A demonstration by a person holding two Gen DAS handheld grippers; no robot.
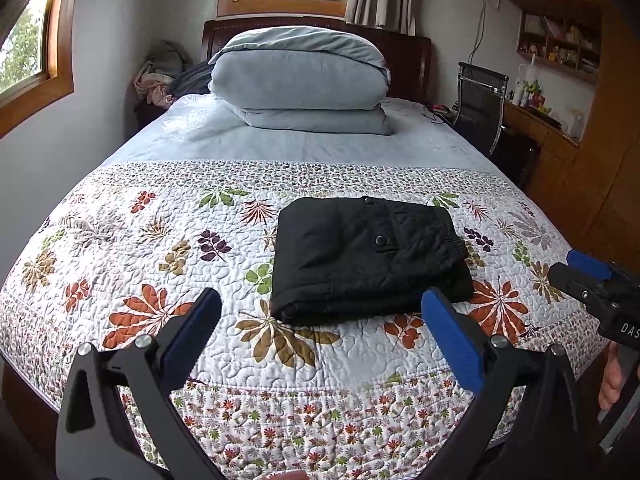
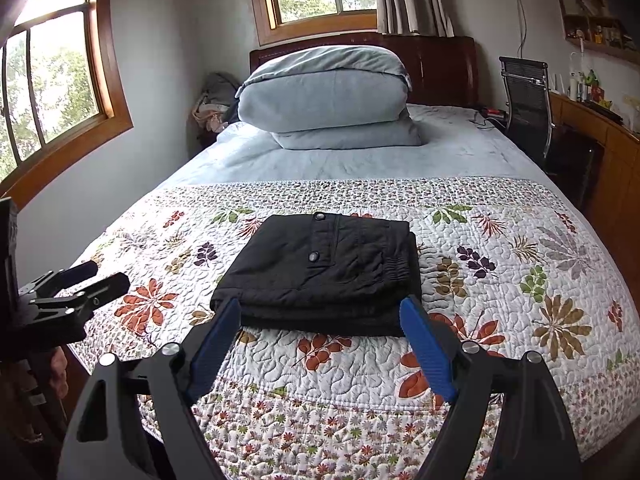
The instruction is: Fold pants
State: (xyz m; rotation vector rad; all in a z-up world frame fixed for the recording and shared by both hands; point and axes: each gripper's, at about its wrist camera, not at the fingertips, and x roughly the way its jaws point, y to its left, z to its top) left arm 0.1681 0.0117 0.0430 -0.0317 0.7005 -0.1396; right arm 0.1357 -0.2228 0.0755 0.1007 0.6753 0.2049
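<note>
Black pants [image 1: 366, 258] lie folded into a compact rectangle on the floral quilt, buttons facing up; they also show in the right wrist view [image 2: 320, 274]. My left gripper [image 1: 322, 304] is open and empty, held above the quilt just in front of the pants. My right gripper [image 2: 320, 312] is open and empty, its fingertips level with the pants' near edge, not touching them. The right gripper shows at the right edge of the left wrist view [image 1: 588, 276], and the left gripper at the left edge of the right wrist view [image 2: 92, 280].
The floral quilt [image 1: 160, 280] covers the near half of the bed. A folded blue duvet [image 1: 300, 80] is stacked at the headboard. A black chair [image 1: 480, 108] and a wooden desk [image 1: 536, 124] stand to the right. Windows are on the left and far walls.
</note>
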